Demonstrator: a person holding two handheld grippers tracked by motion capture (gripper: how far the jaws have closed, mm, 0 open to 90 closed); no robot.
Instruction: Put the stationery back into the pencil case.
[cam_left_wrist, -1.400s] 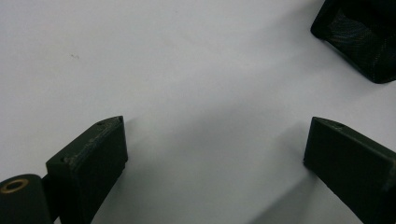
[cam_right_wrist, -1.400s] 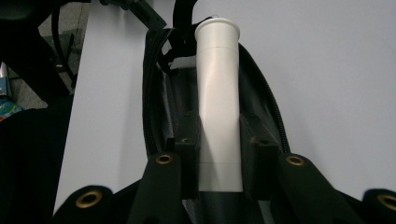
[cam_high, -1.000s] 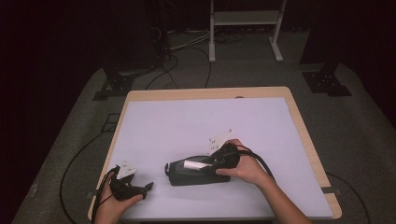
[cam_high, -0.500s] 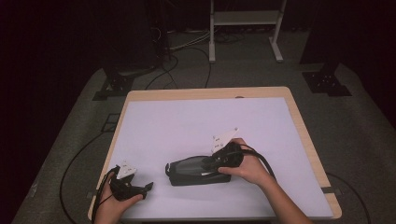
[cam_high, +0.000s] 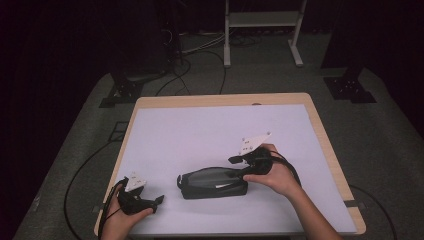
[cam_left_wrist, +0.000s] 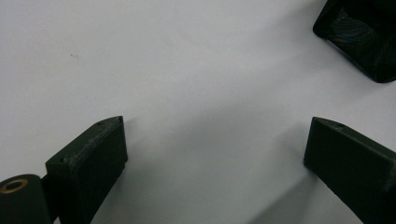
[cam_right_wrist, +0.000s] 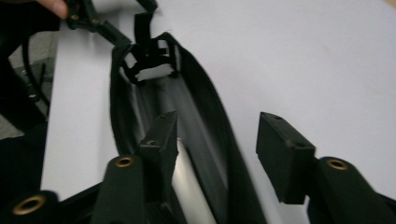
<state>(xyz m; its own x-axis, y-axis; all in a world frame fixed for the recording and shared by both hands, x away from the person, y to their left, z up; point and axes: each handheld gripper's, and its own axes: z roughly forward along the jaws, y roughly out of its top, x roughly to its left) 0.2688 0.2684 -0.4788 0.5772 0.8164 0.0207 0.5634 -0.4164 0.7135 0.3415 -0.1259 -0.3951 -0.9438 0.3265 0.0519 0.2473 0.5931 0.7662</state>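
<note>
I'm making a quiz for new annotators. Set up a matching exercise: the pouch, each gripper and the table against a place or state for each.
Things:
1. black pouch
2. left gripper
3. right gripper
4. table

Places or states:
A. jaws wide apart over bare white surface, nothing between them
B. light wooden edge around a white top
C. lies open on the white top, a pale thing inside
D. one jaw inside the pouch's opening, the other outside it; jaws have just been opening

Pairs: 1-C, 2-A, 3-D, 4-B
</note>
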